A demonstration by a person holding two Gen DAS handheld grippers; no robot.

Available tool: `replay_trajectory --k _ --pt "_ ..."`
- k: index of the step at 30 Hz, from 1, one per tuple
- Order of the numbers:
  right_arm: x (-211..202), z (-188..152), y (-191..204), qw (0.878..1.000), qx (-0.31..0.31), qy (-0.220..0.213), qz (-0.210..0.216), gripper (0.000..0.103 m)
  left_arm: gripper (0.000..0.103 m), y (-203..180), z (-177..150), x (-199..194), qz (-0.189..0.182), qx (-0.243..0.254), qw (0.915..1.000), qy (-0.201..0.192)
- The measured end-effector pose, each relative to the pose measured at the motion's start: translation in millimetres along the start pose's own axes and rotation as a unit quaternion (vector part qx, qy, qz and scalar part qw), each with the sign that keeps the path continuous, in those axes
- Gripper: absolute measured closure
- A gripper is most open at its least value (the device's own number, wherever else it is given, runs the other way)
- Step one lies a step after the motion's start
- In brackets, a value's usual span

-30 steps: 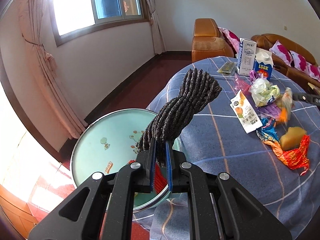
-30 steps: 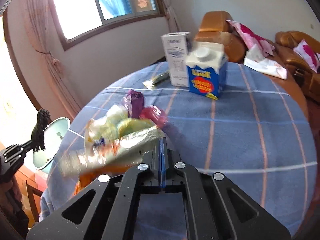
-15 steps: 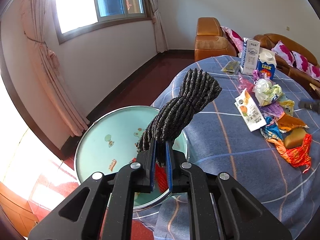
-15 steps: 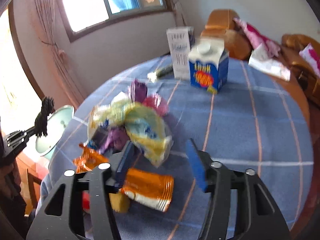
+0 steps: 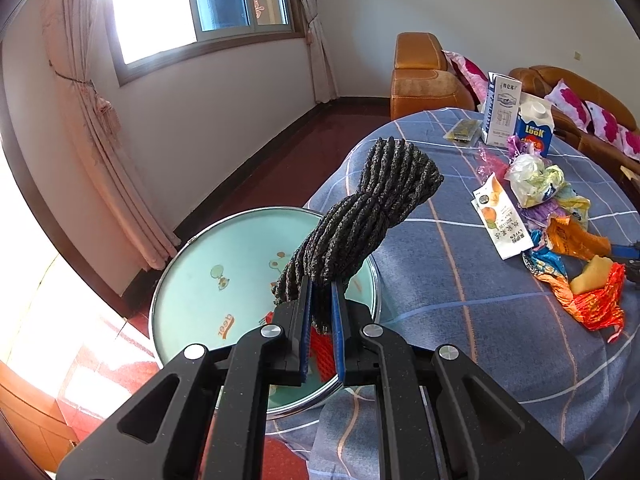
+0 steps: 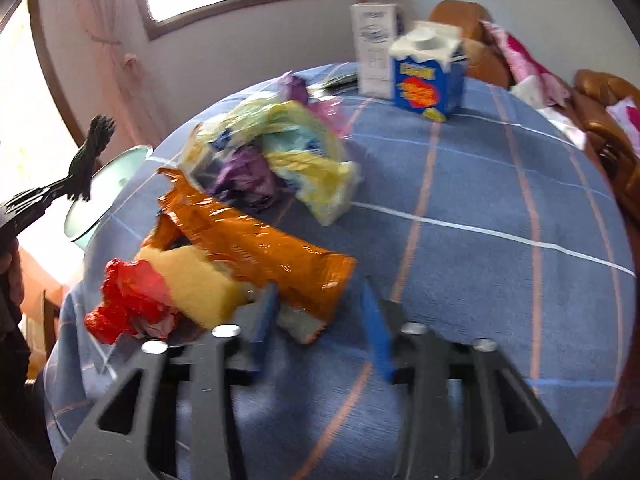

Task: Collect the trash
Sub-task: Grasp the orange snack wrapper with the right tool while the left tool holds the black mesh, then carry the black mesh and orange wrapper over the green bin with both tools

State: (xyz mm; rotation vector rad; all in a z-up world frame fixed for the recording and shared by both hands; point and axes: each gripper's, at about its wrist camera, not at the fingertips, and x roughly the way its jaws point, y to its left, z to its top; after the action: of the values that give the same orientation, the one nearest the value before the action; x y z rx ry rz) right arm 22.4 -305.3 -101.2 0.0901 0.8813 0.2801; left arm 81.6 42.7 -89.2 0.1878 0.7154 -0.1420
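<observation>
My left gripper (image 5: 320, 292) is shut on a dark twisted cord bundle (image 5: 372, 208), held over a teal basin (image 5: 208, 272) beside the table. A pile of trash lies on the blue checked tablecloth (image 6: 480, 184): an orange wrapper (image 6: 256, 240), a yellow sponge (image 6: 192, 276), a red wrapper (image 6: 128, 296), a purple wrapper (image 6: 244, 172) and a yellow-green bag (image 6: 304, 160). My right gripper (image 6: 319, 292) is low over the cloth with its jaws closing. The near end of the orange wrapper lies between them, and a gap still shows at the right finger.
A blue carton (image 6: 428, 76) and a white carton (image 6: 374, 40) stand at the table's far side. A white juice packet (image 5: 500, 220) lies left of the pile. Something red (image 5: 324, 356) sits in the basin. Orange sofas (image 5: 420, 76) line the far wall.
The right gripper went from shut to open, left the yellow-green bag on the table and dropped toward the orange wrapper; its jaws are narrower than half a second ago. The left gripper kept still.
</observation>
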Motion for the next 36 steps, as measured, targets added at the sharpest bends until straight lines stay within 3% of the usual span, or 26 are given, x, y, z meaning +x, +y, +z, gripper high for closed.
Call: replay_trajectory --k 2,5,11,16,22,29,36 --pt "0.2 -0.2 0.6 1.0 0.007 -0.005 0.018 0.085 0.094 1.1 -0.5 0.5 0.0 0.0 1.0 0.001" --pt "-7.3 -3.3 1.3 0.999 0.011 -0.025 0.017 0.092 0.094 2.2 -0.7 1.0 0.0 -0.001 1.0 0.001" --pt "-31.1 2.8 -5.5 0.996 0.027 -0.079 0.02 0.093 0.094 6.8 1.3 -2.6 0.01 -0.003 0.9999 -0.003" --pt "-38.0 29.0 4.4 0.995 0.019 -0.099 0.017 0.093 0.094 16.3 0.2 -0.9 0.039 -0.011 0.9991 0.006" --pt "-25.6 62.1 41.2 0.995 -0.024 -0.099 0.017 0.093 0.094 31.6 -3.0 3.4 0.086 -0.013 0.996 0.017" --pt "-5.9 92.1 71.7 0.994 -0.052 -0.092 0.023 0.093 0.094 45.5 -4.4 3.8 0.107 -0.023 0.9938 0.02" --pt "14.1 118.2 105.1 0.993 -0.085 -0.081 0.029 0.093 0.094 65.9 -8.1 5.3 0.15 -0.028 0.9877 0.032"
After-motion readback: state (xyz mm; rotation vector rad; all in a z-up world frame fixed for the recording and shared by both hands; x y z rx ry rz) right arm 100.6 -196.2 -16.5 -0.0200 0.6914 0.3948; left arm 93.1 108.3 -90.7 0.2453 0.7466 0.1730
